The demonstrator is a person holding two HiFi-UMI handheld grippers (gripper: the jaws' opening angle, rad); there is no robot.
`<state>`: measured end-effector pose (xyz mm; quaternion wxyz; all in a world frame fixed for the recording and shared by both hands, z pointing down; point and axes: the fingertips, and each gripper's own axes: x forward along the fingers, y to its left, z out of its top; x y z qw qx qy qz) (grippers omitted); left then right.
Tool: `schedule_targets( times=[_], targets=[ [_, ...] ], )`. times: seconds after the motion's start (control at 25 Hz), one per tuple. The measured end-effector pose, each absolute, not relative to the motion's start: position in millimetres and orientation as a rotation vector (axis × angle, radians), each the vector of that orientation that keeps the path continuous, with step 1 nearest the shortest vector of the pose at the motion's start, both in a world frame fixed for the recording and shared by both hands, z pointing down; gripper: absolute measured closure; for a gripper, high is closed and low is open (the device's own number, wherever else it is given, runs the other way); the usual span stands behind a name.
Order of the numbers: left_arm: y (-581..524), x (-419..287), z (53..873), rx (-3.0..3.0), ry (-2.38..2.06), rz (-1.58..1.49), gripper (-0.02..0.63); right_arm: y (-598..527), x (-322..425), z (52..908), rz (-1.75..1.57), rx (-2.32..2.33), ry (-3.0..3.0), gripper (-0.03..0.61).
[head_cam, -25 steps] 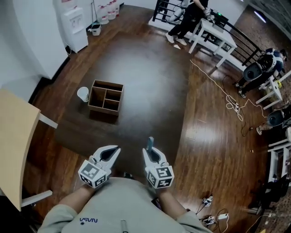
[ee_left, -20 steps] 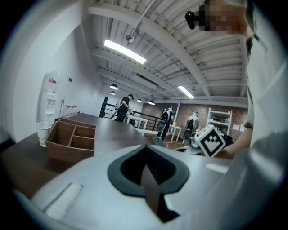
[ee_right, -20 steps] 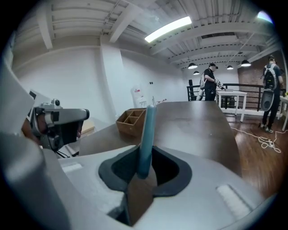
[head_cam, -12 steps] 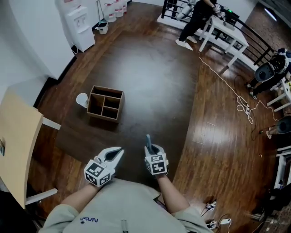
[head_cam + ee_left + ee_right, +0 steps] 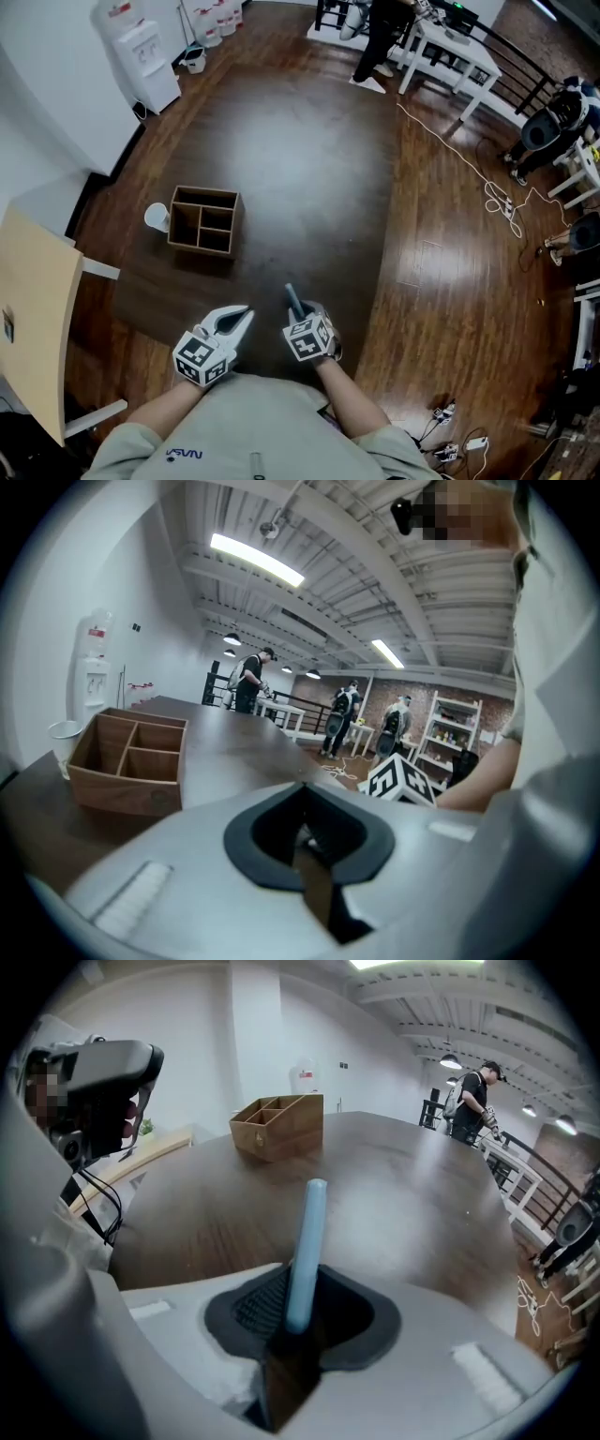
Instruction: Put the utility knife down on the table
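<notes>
A slim light-blue utility knife (image 5: 292, 300) sticks out forward from my right gripper (image 5: 302, 316), just above the near edge of the dark brown table (image 5: 309, 169). In the right gripper view the utility knife (image 5: 306, 1251) stands between the pads of the right gripper (image 5: 298, 1321), which are still on it while the jaws are opening. My left gripper (image 5: 246, 311) hovers beside it on the left, shut with nothing in it; its tips (image 5: 305, 832) meet in the left gripper view.
A wooden box with compartments (image 5: 203, 221) and a white cup (image 5: 156, 217) stand at the table's left side. A pale wooden tabletop (image 5: 28, 309) lies further left. A water dispenser (image 5: 145, 61), white tables, cables and people are beyond the table.
My right gripper has sunk toward the table and tipped downward with the knife still in it. The left gripper has dropped slightly and stays shut.
</notes>
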<state>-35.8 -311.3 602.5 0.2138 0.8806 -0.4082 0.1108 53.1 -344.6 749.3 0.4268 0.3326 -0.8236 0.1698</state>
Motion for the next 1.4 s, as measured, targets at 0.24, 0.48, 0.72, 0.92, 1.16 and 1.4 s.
schedule_targets(
  times=[0.24, 0.48, 0.72, 0.92, 1.16, 1.4],
  targets=[
    [-310, -41, 598, 2.44, -1.152, 0.292, 0.612, -344, 54, 748, 0.325, 0.833, -2.028, 0.488],
    [-309, -45, 589, 2.448, -1.168, 0.249, 0.612, -353, 66, 739, 0.339, 0.906, -2.013, 0.452],
    [-303, -46, 584, 2.463, -1.175, 0.197, 0.612, -356, 89, 707, 0.377, 1.064, -2.034, 0.446],
    [-287, -53, 582, 2.475, -1.161, 0.149, 0.612, -333, 86, 670, 0.468, 1.217, -2.13, 0.446],
    [-261, -53, 580, 2.495, -1.115, 0.089, 0.612, -293, 75, 614, 0.466, 1.341, -2.313, 0.57],
    [-208, -66, 570, 2.574, -1.068, 0.045, 0.612, -234, 48, 571, 0.39, 1.472, -2.414, 0.577]
  ],
)
